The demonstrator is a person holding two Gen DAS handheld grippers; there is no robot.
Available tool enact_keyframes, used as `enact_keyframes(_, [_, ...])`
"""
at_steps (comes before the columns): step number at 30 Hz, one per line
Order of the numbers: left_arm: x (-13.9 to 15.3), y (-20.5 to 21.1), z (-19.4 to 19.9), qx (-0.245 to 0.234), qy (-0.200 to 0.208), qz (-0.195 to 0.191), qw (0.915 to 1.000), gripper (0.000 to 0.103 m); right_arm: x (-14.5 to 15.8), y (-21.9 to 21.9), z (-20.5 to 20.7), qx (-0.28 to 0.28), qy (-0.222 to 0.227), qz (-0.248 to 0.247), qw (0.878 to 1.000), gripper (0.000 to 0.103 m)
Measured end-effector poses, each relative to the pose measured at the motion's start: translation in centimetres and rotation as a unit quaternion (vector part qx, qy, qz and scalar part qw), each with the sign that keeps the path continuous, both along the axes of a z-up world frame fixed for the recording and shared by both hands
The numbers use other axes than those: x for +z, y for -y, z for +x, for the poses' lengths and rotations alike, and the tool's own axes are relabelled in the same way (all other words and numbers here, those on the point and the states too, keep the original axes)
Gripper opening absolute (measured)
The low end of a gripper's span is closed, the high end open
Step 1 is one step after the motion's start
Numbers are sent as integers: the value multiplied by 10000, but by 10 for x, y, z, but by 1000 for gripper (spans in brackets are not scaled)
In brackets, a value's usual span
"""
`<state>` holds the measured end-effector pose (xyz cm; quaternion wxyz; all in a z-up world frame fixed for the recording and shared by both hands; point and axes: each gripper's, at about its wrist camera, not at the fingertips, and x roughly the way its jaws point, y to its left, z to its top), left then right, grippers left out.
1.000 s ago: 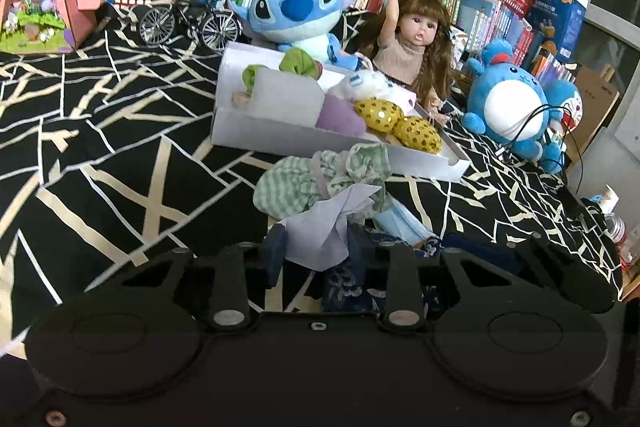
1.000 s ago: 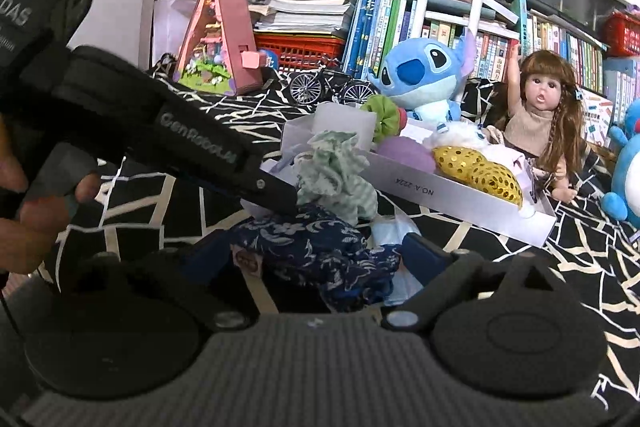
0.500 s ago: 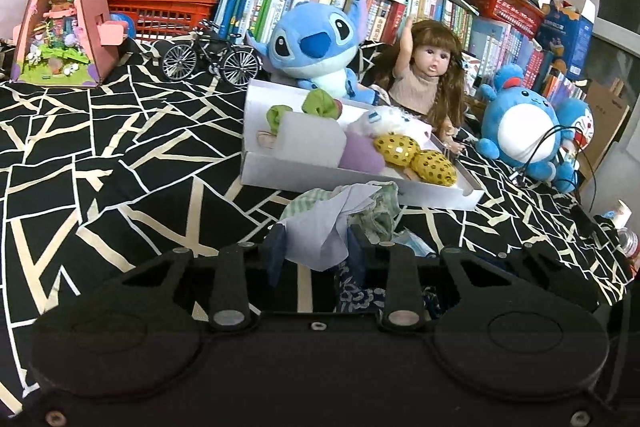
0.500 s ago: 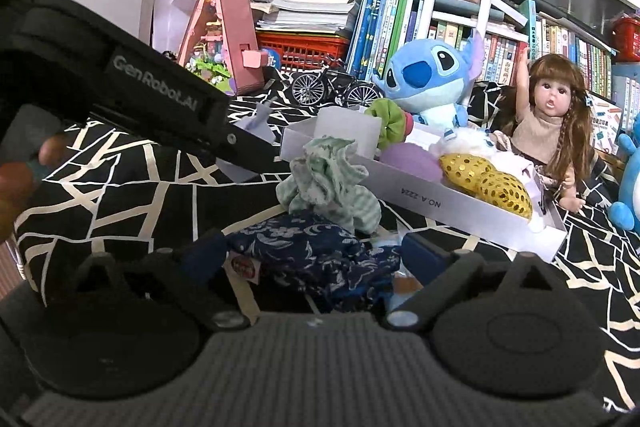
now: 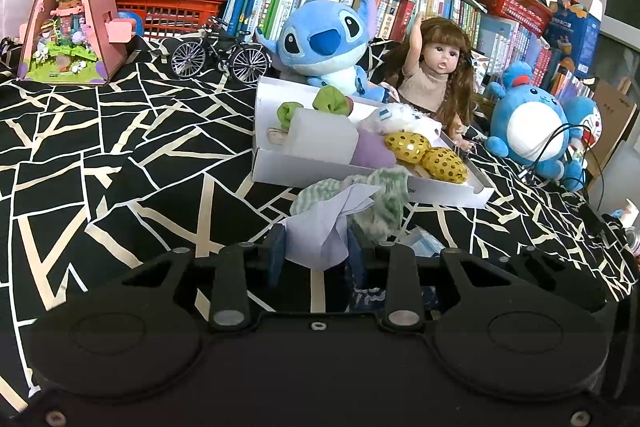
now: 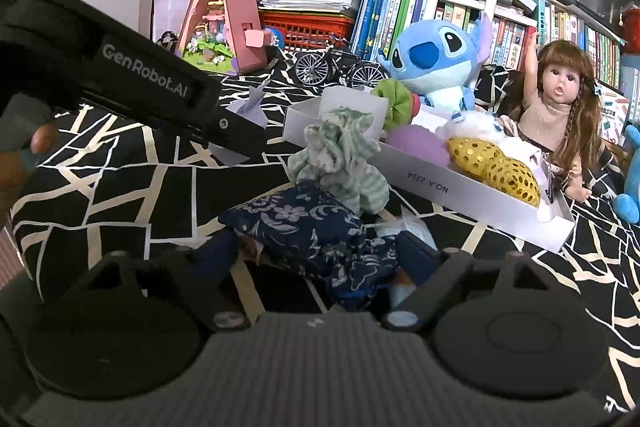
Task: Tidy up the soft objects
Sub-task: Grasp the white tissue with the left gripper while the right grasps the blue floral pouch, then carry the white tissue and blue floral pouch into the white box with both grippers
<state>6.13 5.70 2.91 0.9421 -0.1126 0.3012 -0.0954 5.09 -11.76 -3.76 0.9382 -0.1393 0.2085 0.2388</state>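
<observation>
My left gripper (image 5: 316, 247) is shut on a pale lavender crumpled piece (image 5: 324, 227); the right wrist view shows that gripper (image 6: 248, 143) at the left, lifted off the cloth-covered table with the lavender piece (image 6: 250, 107). A green striped scrunchie (image 6: 340, 155) leans on the white box (image 6: 460, 191). My right gripper (image 6: 316, 251) stands wide around a blue floral cloth pouch (image 6: 304, 223). Its jaws are closing and the fingers (image 6: 218, 253) touch the pouch on both sides. The box (image 5: 360, 175) holds green, purple, white and gold soft items.
Behind the box sit a blue plush (image 5: 324, 43), a doll (image 5: 436, 79), a model bicycle (image 5: 220, 55) and a pink toy house (image 5: 68, 15). More blue plush toys (image 5: 528, 127) and cables lie at the right. Bookshelves line the back.
The left gripper has drawn back to the left and upward with the lavender piece, away from the scrunchie. The right gripper stays around the blue pouch.
</observation>
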Motion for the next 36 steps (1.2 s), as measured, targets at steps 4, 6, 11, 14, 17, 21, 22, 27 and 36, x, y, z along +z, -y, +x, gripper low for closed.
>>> enact_keyframes(4, [0, -1, 1, 44, 12, 3, 10000, 32, 5, -1, -1, -4, 200, 1, 9998, 98])
enact_keyframes(6, [1, -2, 1, 57, 20, -11, 10000, 32, 6, -6, 1, 27, 272, -81, 9996, 103])
enact_keyframes(11, [1, -2, 1, 57, 25, 1, 10000, 32, 4, -18, 13, 172, 102, -179, 9996, 103])
enact_keyframes(14, [1, -2, 1, 60, 21, -1, 10000, 32, 1, -22, 18, 251, -104, -161, 9995, 99])
enact_keyframes(17, [2, -2, 1, 67, 17, -7, 10000, 32, -2, -24, 19, 275, -238, -192, 9992, 92])
enact_keyframes(21, [1, -3, 1, 57, 21, 4, 10000, 32, -2, -22, 17, 238, -329, -106, 9991, 74])
enact_keyframes(22, [1, -3, 1, 51, 29, 13, 10000, 32, -1, -21, 17, 200, -359, -91, 9991, 73])
enact_keyframes(27, [5, -3, 5, 17, 103, 77, 9999, 32, 6, -14, 10, 177, -308, 117, 9993, 62])
enact_keyframes(36, [21, 2, 21, -31, 330, 174, 9993, 32, 32, -2, 4, 92, -21, 352, 9993, 61])
